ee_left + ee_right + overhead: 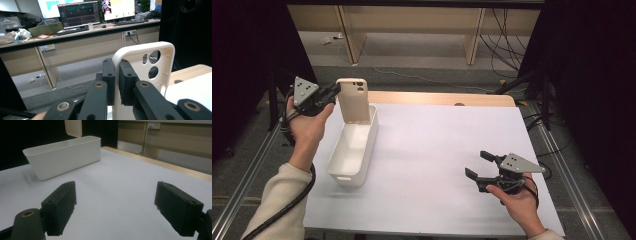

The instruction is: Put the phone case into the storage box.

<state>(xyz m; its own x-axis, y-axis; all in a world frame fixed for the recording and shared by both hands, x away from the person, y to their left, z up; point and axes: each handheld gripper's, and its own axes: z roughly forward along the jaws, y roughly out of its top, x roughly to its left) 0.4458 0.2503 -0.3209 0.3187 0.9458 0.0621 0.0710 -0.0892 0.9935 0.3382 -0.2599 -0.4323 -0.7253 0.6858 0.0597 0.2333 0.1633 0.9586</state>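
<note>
A cream phone case (353, 100) stands upright above the far end of a long white bin (343, 165). My left gripper (335, 93) is shut on the case's left edge. In the left gripper view its two black pads (128, 82) pinch the rim of the case (142, 60), whose camera cutouts show at the upper right. My right gripper (475, 165) hangs open over the white table cover (437, 150) at the right front, with nothing between its pads (60, 206). From the right gripper view the bin (62, 155) lies ahead to the left, with the case's lower end (73, 127) above it.
The white cover ends at a wooden table edge (437, 97) at the back. Black curtains and metal rails (242, 175) flank the table. Behind it run cables (504, 45) on the floor and wooden desk legs. Monitors (77, 12) stand on a desk in the left gripper view.
</note>
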